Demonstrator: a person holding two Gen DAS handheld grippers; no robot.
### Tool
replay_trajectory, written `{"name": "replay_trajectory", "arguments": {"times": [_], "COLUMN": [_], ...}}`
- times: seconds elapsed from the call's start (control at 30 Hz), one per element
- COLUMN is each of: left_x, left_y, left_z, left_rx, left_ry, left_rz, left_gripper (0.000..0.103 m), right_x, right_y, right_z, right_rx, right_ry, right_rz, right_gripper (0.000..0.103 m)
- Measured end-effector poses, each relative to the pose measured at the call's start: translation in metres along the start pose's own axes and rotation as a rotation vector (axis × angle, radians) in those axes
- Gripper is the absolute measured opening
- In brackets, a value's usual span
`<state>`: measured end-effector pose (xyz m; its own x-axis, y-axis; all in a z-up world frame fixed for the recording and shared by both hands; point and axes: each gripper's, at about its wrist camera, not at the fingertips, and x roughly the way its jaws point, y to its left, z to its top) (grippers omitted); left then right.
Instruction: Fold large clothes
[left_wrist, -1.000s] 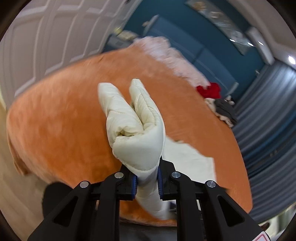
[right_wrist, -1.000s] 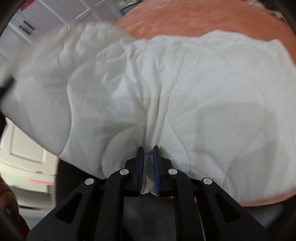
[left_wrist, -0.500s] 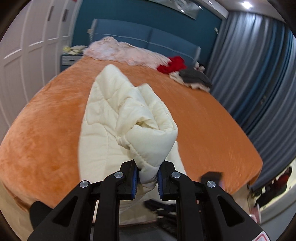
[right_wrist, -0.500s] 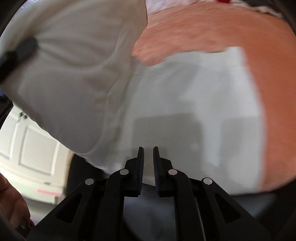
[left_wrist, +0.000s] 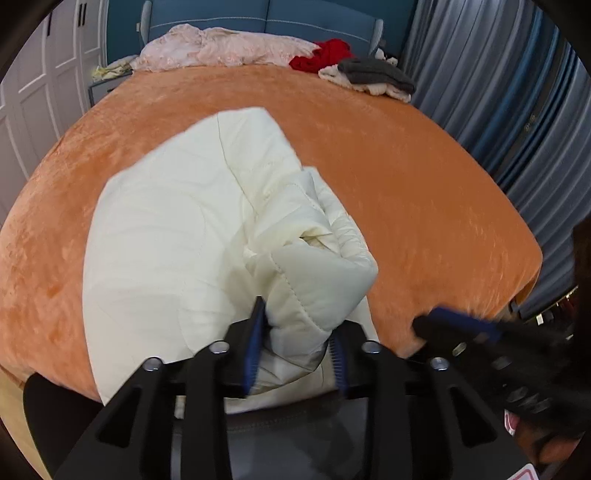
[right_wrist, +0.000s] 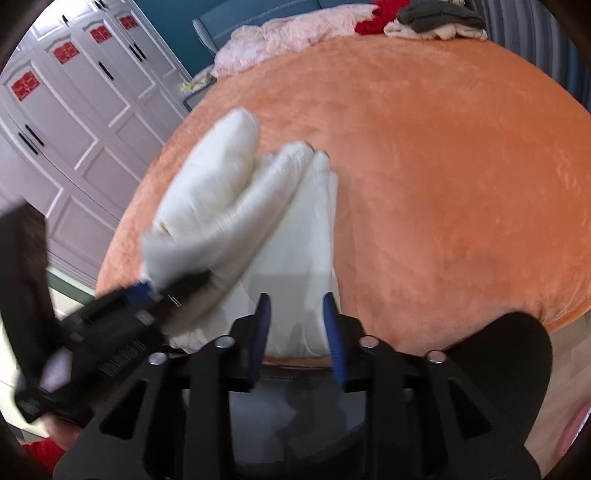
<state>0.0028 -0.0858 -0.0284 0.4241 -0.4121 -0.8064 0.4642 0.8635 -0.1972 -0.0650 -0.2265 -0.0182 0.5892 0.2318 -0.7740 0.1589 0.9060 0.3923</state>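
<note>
A cream quilted padded garment lies on the orange bed near its front edge, folded over itself. My left gripper has its jaws spread, with a bunched padded fold of the garment still lying between them. My right gripper is open and empty, just above the garment's near edge. In the right wrist view the left gripper shows at the left with the folded bundle in front of it. In the left wrist view the right gripper shows blurred at the right.
A pink blanket, a red cloth and a grey and cream clothes pile lie at the head of the bed. White wardrobe doors stand left, blue-grey curtains right.
The left gripper swung the bunched part of the garment over and down onto the bed and its jaws widened. The right gripper let go of the garment's edge and opened.
</note>
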Motion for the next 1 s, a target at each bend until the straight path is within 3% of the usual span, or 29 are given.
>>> {"name": "replay_trajectory", "arguments": {"times": [0.03, 0.07, 0.1, 0.17, 0.27, 0.33, 0.43, 0.53, 0.57, 0.6, 0.63, 0.7, 0.8, 0.9, 1.0], "left_x": [-0.003, -0.009, -0.018, -0.034, -0.057, -0.062, -0.061, -0.052, -0.048, -0.044, -0.038, -0.037, -0.052, -0.058, -0.044], "left_y": [-0.003, -0.003, -0.001, 0.005, 0.023, 0.04, 0.068, 0.09, 0.096, 0.1, 0.106, 0.116, 0.13, 0.132, 0.129], "left_z": [0.0, -0.001, -0.002, -0.005, -0.013, -0.021, -0.036, -0.048, -0.052, -0.054, -0.057, -0.058, -0.054, -0.044, -0.036], "left_rx": [0.003, 0.003, -0.011, -0.017, -0.039, -0.054, -0.084, -0.118, -0.129, -0.138, -0.163, -0.213, -0.314, -0.326, -0.312], "left_ry": [0.002, -0.002, -0.018, -0.044, -0.072, -0.058, -0.033, 0.008, 0.024, 0.035, 0.055, 0.064, 0.011, -0.019, 0.01], "left_rz": [-0.008, -0.033, -0.028, -0.058, -0.018, 0.037, 0.143, 0.197, 0.212, 0.211, 0.208, 0.176, 0.075, 0.058, 0.065], "left_gripper": [0.048, 0.064, 0.067, 0.086, 0.087, 0.087, 0.087, 0.087, 0.087, 0.087, 0.087, 0.085, 0.085, 0.085, 0.085], "right_x": [-0.006, -0.009, -0.017, -0.025, -0.032, -0.029, -0.009, 0.008, 0.016, 0.023, 0.027, 0.023, 0.013, 0.014, 0.023], "right_y": [0.004, 0.006, 0.011, 0.022, 0.045, 0.058, 0.077, 0.086, 0.086, 0.087, 0.087, 0.082, 0.067, 0.046, 0.028], "right_z": [0.004, 0.006, 0.007, 0.018, 0.036, 0.044, 0.052, 0.045, 0.044, 0.041, 0.037, 0.031, 0.018, 0.0, -0.014], "right_rx": [-0.013, -0.024, -0.037, -0.071, -0.142, -0.161, -0.182, -0.2, -0.206, -0.217, -0.231, -0.23, -0.207, -0.169, -0.121], "right_ry": [-0.015, -0.026, -0.042, -0.071, -0.104, -0.102, -0.052, 0.005, 0.021, 0.036, 0.054, 0.042, 0.037, 0.066, 0.106], "right_rz": [0.01, 0.016, 0.027, 0.053, 0.093, 0.109, 0.103, 0.08, 0.079, 0.067, 0.045, 0.021, 0.006, -0.046, -0.067], "right_gripper": [0.035, 0.036, 0.042, 0.053, 0.064, 0.065, 0.065, 0.065, 0.059, 0.028, 0.018, 0.013, 0.011, 0.011, 0.011]}}
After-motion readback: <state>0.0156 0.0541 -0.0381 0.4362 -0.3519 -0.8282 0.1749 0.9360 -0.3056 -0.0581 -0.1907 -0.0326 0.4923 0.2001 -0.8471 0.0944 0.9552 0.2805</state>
